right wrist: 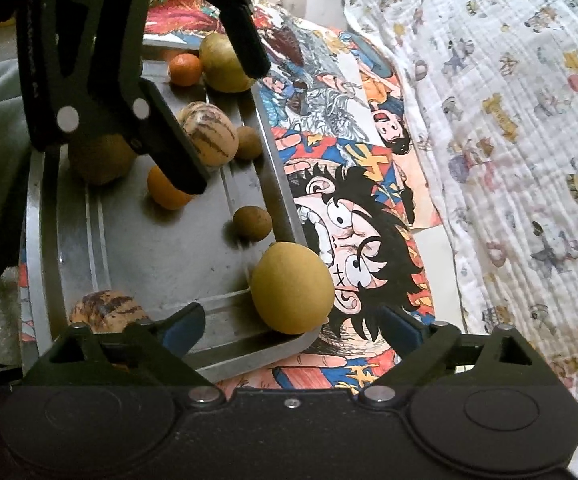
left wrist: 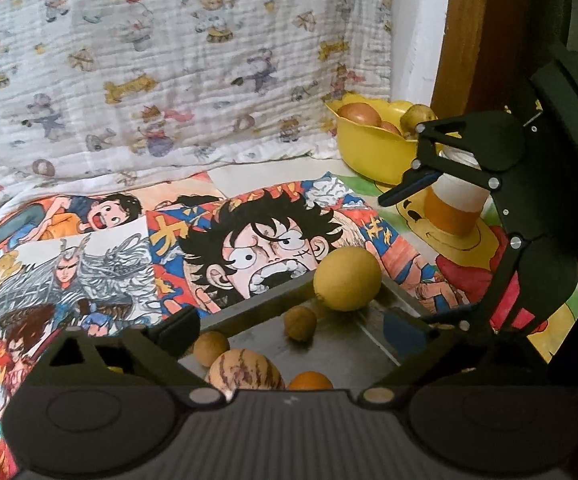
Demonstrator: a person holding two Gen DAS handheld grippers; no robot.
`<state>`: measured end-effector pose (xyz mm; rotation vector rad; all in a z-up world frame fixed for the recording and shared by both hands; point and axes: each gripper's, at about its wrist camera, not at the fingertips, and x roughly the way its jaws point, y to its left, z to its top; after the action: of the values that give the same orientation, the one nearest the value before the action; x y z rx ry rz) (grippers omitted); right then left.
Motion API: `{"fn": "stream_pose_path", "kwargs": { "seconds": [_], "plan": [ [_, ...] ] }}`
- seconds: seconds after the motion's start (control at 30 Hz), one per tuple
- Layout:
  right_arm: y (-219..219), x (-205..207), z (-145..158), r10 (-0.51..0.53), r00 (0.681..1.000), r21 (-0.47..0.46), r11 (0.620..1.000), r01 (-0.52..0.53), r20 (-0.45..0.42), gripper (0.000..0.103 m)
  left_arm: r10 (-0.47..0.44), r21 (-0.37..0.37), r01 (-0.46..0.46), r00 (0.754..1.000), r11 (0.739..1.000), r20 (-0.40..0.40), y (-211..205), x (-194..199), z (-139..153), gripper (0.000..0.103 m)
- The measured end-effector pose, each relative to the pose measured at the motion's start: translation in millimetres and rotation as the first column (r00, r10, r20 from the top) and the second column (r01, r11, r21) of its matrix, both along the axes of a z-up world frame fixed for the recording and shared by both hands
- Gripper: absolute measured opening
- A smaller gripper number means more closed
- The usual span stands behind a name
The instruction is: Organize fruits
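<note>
A wide printed cloth (left wrist: 169, 60) with small cartoon figures hangs and drapes behind the metal tray (right wrist: 161, 248), which serves as the landmark here. Under the tray lie colourful comic drawings (left wrist: 249, 240), spreading out past its far rim toward the cloth.

The left gripper (right wrist: 225, 116) hangs over the tray's middle, its jaws spread wide with nothing between them; one finger (right wrist: 177, 148) points down just above an orange (right wrist: 165, 192) but whether it touches cannot be told. The right gripper (right wrist: 289, 328) sits at the tray's near corner in its own view, jaws also released and empty, the big yellow fruit (right wrist: 293, 288) lying between and just ahead of its fingertips, untouched by the pads.

Well beyond the tray's corner stands a yellow bowl (left wrist: 369, 152) with brownish fruits in it, and between bowl and tray a cup (left wrist: 455, 204) with an orange lower half.

That yellow fruit rests in the tray's corner against the rim. A second yellow fruit (right wrist: 225, 64) lies at the opposite end of the tray, beside a smaller orange (right wrist: 185, 69). A striped melon-like fruit (right wrist: 209, 136) sits by the tray's long rim, another striped one (right wrist: 105, 308) at the near edge. Two small brown fruits (right wrist: 251, 222) (right wrist: 249, 142) lie along the same rim inside the tray.
</note>
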<state>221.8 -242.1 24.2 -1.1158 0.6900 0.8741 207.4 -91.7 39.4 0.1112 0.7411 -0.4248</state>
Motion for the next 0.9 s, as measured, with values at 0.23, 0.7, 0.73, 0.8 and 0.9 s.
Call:
{"fn": "stream_pose_path", "kwargs": {
  "seconds": [0.23,0.7,0.73,0.8,0.9],
  "plan": [
    [1,-14,10,-0.045,0.997,0.027,0.999,0.043,0.060,0.098,0.083,-0.031,-0.083,0.997,0.996,-0.004,14,-17,4,0.102],
    [-5,-56,20,-0.219,0.962,0.206,0.961,0.184,0.164,0.102,0.174,-0.041,-0.171,0.982,0.984,0.079,23,-61,10,0.102],
    [-7,-58,21,-0.234,0.959,0.230,0.954,0.195,0.157,0.102,0.178,-0.042,-0.175,0.981,0.984,0.084,23,-64,10,0.102],
    [-10,-63,21,-0.268,0.950,0.281,0.935,0.216,0.160,0.102,0.184,-0.040,-0.181,0.979,0.983,0.089,23,-69,10,0.102],
    [-14,-70,19,-0.342,0.917,0.370,0.894,0.251,0.204,0.102,0.200,-0.060,-0.195,0.975,0.979,0.097,25,-75,9,0.102]
  ]
}}
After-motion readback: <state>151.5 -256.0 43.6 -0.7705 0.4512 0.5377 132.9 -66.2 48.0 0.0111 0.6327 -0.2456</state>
